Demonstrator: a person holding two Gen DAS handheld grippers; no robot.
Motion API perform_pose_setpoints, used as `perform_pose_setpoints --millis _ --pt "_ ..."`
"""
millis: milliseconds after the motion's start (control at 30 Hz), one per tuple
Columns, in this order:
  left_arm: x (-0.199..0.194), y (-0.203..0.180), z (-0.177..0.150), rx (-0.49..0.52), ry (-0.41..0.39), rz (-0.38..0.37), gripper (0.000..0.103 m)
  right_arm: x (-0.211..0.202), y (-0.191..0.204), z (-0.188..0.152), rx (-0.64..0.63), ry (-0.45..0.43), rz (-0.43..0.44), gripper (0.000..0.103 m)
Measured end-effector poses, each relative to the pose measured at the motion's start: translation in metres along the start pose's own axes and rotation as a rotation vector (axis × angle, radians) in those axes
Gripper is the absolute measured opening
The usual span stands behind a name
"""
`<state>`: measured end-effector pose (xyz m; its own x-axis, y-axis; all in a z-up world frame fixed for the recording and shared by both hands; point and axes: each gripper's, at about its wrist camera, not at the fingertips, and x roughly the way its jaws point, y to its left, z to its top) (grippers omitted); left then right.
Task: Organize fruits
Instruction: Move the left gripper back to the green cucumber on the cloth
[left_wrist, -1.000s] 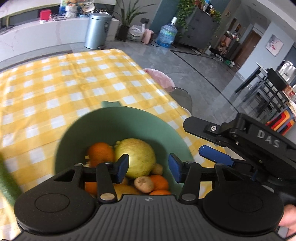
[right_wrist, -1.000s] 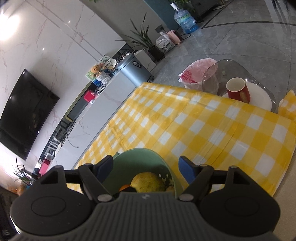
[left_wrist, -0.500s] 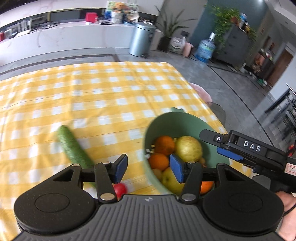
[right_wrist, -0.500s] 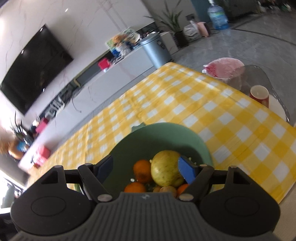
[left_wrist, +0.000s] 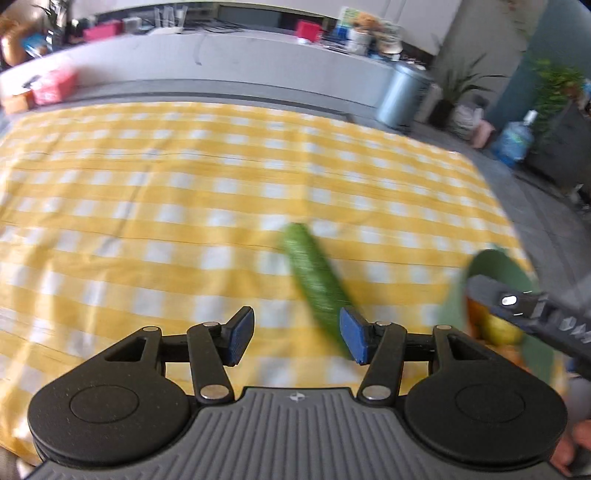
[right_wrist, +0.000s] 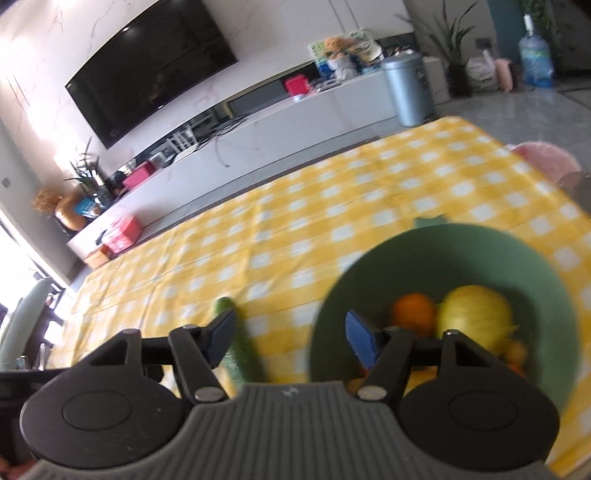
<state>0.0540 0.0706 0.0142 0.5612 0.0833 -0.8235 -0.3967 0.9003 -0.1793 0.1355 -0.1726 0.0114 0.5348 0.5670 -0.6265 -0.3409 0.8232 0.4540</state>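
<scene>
A green cucumber (left_wrist: 314, 280) lies on the yellow checked tablecloth (left_wrist: 147, 221), its near end just behind my left gripper's right pad. My left gripper (left_wrist: 297, 334) is open above the cloth with nothing between its pads. A green bowl (right_wrist: 424, 236) holds an orange (right_wrist: 413, 314), a large yellow-green fruit (right_wrist: 476, 317) and smaller fruit. My right gripper (right_wrist: 291, 338) hovers over the bowl's near left rim, its jaws closing on nothing. The cucumber (right_wrist: 236, 347) shows by its left finger. In the left wrist view the bowl (left_wrist: 495, 269) sits at the right, partly hidden by the right gripper's body.
The table's right edge drops off just past the bowl, with a pink chair (right_wrist: 546, 162) beside it. Beyond the far edge run a white counter (right_wrist: 295, 114) and a grey bin (right_wrist: 406, 92). A hand (left_wrist: 569, 446) shows at the lower right.
Both views have swung left across the table. The cucumber has come to the middle of the left view and the bowl has slid to its right edge. The right jaws have narrowed.
</scene>
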Motion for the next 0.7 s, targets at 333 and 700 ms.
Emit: perform_pose_setpoints --millis 333,700 --pt "0.051 0.013 0.003 -0.104 0.08 -0.118 0.063 0.015 0.026 -0.007 -0.197 0.06 -0.013 0.049" --pt "0.105 -0.007 0.019 -0.173 0.115 -0.108 0.076 0.014 0.021 -0.009 -0.245 0.069 -0.083 0.049"
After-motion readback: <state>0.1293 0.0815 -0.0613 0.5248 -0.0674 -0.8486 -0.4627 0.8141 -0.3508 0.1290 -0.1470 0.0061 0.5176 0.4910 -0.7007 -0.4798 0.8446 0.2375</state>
